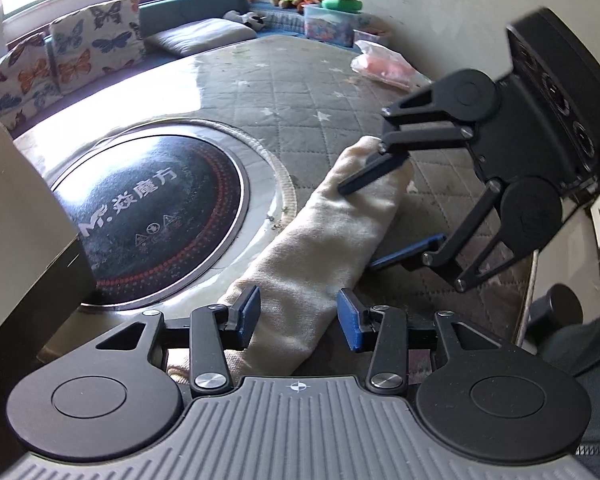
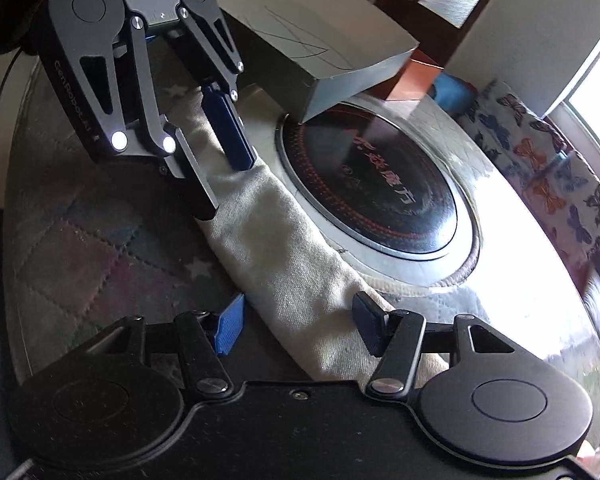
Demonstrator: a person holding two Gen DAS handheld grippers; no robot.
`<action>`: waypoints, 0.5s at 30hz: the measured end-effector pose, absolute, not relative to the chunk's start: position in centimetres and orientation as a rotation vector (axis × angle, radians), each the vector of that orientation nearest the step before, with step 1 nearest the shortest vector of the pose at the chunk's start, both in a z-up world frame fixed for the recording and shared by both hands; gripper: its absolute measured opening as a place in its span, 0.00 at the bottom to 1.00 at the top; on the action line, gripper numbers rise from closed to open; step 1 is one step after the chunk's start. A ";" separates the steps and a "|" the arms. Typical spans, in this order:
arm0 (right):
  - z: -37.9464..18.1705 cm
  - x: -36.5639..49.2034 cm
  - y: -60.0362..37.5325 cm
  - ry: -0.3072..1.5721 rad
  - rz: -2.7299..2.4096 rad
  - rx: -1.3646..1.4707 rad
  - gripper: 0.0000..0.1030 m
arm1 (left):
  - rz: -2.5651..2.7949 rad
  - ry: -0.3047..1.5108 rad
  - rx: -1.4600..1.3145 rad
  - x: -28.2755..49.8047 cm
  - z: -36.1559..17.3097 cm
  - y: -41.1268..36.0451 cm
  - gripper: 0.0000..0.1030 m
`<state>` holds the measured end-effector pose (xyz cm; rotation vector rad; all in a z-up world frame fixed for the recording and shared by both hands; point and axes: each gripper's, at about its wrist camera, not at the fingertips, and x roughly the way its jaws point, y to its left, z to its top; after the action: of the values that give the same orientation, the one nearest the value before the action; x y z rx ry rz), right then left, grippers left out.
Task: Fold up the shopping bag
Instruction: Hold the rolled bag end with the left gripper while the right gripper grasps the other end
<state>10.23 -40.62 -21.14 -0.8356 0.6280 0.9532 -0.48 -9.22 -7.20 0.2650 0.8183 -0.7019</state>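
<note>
The cream cloth shopping bag lies folded into a long narrow strip on the quilted table cover, beside the round hob; it also shows in the right wrist view. My left gripper is open, its blue pads on either side of the strip's near end; it shows in the right wrist view. My right gripper is open, straddling the strip's other end; in the left wrist view it has one finger resting on the cloth and the other beside it.
A round black induction hob is set in the table left of the bag. A grey cardboard box stands at the hob's edge. A pink plastic bag lies at the far table edge. Butterfly cushions line a bench beyond.
</note>
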 end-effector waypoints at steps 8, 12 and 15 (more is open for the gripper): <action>-20.7 12.5 -40.1 0.734 1.008 -0.783 0.57 | -0.751 0.777 0.374 -1.2 -7.1 -10.0 0.46; -20.4 14.0 -39.9 0.798 1.031 -0.732 0.57 | -0.758 0.765 0.436 -1.0 -7.6 -10.4 0.49; -20.2 15.0 -39.9 0.841 1.050 -0.697 0.57 | -0.762 0.755 0.482 -0.9 -7.9 -10.7 0.49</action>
<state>14.97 -39.88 -20.25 -0.6973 0.8406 1.0503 -0.90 -10.71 -7.87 0.4818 0.7555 -0.7623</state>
